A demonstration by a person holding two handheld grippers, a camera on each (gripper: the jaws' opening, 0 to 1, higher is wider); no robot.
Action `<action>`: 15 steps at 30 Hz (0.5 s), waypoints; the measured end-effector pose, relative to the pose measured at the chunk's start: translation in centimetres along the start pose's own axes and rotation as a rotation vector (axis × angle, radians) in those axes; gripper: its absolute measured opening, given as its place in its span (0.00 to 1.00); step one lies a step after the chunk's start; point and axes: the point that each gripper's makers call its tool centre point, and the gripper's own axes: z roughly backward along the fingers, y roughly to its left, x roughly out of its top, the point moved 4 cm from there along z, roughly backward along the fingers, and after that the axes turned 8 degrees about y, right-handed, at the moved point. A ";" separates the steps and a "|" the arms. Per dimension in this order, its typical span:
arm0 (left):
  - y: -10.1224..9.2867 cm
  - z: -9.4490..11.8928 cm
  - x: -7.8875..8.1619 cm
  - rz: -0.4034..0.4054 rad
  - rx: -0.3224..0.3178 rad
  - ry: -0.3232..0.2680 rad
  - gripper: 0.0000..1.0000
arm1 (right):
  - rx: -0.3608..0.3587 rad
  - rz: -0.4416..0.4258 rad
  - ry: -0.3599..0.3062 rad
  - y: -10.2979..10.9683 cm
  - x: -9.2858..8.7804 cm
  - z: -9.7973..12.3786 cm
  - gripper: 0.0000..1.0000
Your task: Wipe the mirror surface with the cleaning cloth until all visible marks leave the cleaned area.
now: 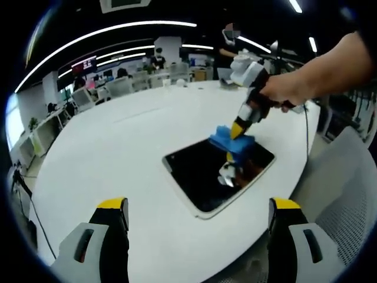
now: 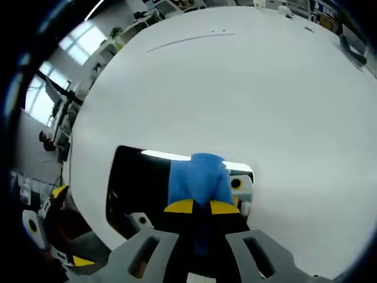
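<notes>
The white round table spread ahead of both my grippers, far wider than anything upon it; beyond its far edge in the left gripper view stood office chairs and desks under long ceiling lights. On the table lay the mirror, a dark rectangle with a pale rim, flat, ahead of my left gripper and a little toward its right jaw; in the right gripper view the mirror lay directly under and just beyond my jaw tips, its glass throwing back a bright strip of light. My left gripper hung above the table's near edge with its jaws spread wide apart and nothing between them; its yellow tips were clear of the mirror. My right gripper had its jaws pinched together on the blue cleaning cloth; the cloth bulged out past my yellow tips and pressed down on the mirror near its far edge. From the left gripper view my right hand gripped that tool, tilted down onto the cloth at the mirror's far corner.
</notes>
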 end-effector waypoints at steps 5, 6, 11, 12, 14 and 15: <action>-0.1 0.0 0.1 0.000 -0.001 -0.002 0.99 | 0.001 0.003 0.000 0.3 -0.9 0.2 0.02; -0.1 0.0 0.1 0.000 -0.001 -0.002 0.99 | 0.002 0.002 0.000 0.3 -1.1 0.2 0.02; -0.1 0.0 0.1 -0.001 -0.004 -0.004 0.99 | 0.003 -0.005 -0.004 0.5 -1.8 0.3 0.02; -0.1 0.0 0.1 0.000 -0.003 -0.004 0.99 | 0.003 -0.006 -0.006 0.5 -2.0 0.4 0.02; -0.1 0.1 0.2 0.003 0.000 -0.007 0.99 | 0.002 -0.004 -0.008 0.6 -2.2 0.4 0.02; -0.1 0.1 0.2 0.003 0.000 -0.006 0.99 | 0.004 -0.005 -0.008 0.6 -2.3 0.5 0.02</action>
